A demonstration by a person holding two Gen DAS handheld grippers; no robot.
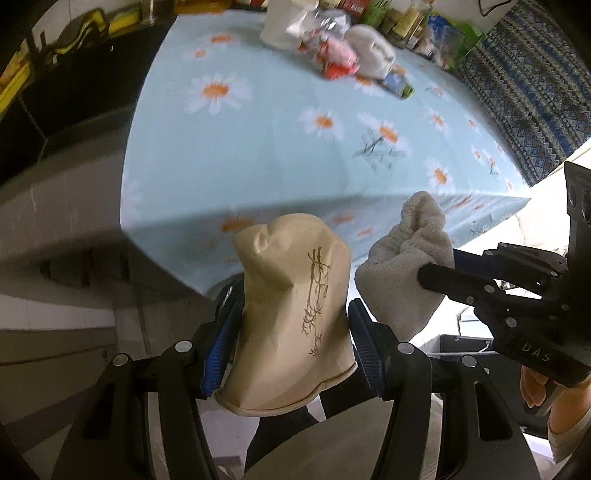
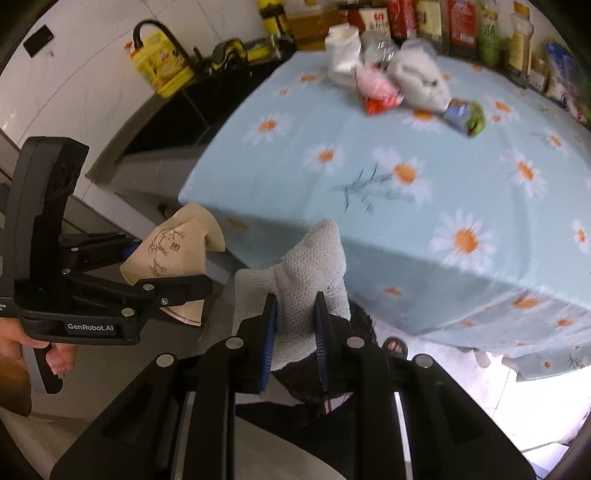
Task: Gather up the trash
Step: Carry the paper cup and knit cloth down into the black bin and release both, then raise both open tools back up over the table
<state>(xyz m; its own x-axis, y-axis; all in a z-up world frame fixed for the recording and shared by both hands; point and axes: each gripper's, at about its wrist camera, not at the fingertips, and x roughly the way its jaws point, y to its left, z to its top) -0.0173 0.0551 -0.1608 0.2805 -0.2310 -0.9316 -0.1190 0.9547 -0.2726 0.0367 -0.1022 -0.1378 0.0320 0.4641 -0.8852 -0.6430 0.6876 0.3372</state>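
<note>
My left gripper (image 1: 291,317) is shut on a crushed beige paper cup (image 1: 291,306) with a brown bamboo print, held in front of the table's near edge; the cup also shows in the right wrist view (image 2: 173,251). My right gripper (image 2: 295,314) is shut on a crumpled white paper towel (image 2: 310,266), seen in the left wrist view (image 1: 406,266) just right of the cup. Both are held off the table, side by side. More trash (image 2: 391,85) lies in a pile at the far end of the table: white crumpled paper, pink and red wrappers, a green packet (image 2: 465,116).
The table has a light blue daisy cloth (image 2: 369,166). Bottles and boxes (image 2: 461,26) line its far edge. A dark sink counter with a yellow jug (image 2: 162,66) stands to the left. A dark bin (image 1: 465,345) shows low on the right. A patterned cloth (image 1: 524,85) hangs at right.
</note>
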